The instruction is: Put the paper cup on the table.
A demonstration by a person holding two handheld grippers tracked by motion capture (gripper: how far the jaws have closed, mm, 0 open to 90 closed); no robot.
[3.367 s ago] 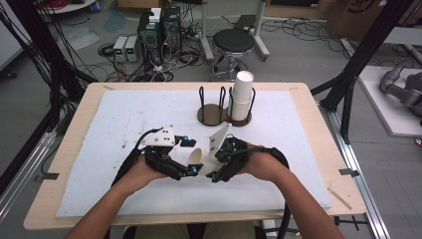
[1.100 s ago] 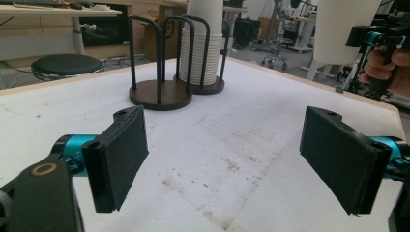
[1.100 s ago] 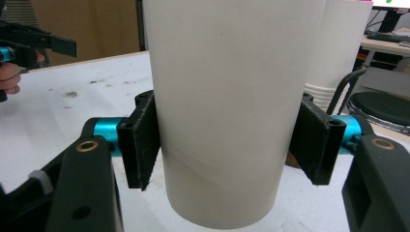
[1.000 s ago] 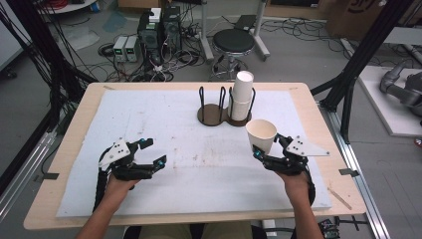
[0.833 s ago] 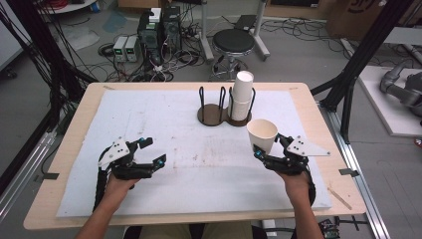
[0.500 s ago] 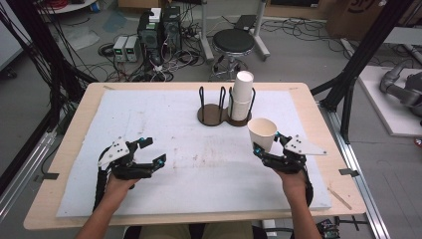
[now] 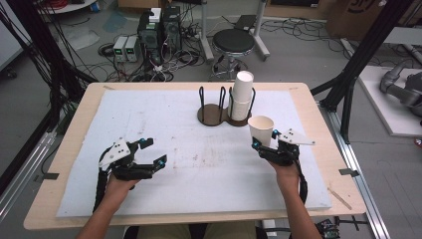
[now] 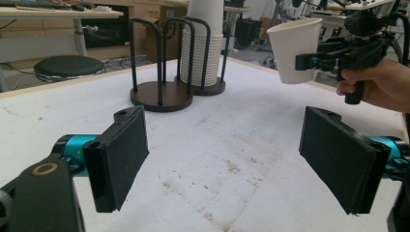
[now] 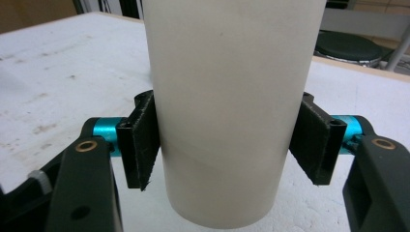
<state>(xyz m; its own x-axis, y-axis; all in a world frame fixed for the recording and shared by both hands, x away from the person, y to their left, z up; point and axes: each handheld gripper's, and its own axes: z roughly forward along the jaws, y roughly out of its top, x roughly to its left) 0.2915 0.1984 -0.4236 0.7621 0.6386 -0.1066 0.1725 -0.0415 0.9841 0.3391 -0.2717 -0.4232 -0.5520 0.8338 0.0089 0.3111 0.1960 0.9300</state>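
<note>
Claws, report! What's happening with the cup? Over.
Right claw shut on paper cup, held upright off the table. Left claw open, empty. Nothing blocking.

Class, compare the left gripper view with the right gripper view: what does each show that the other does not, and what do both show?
Left gripper view alone: the left claw open with nothing between its jaws, the stack of paper cups in the double cup holder, whose near ring stands bare, and a hand holding the right claw.

Right gripper view alone: the black pads pressed on the cup's sides, close up.

Both: the single paper cup held off the stained white table cover.
</note>
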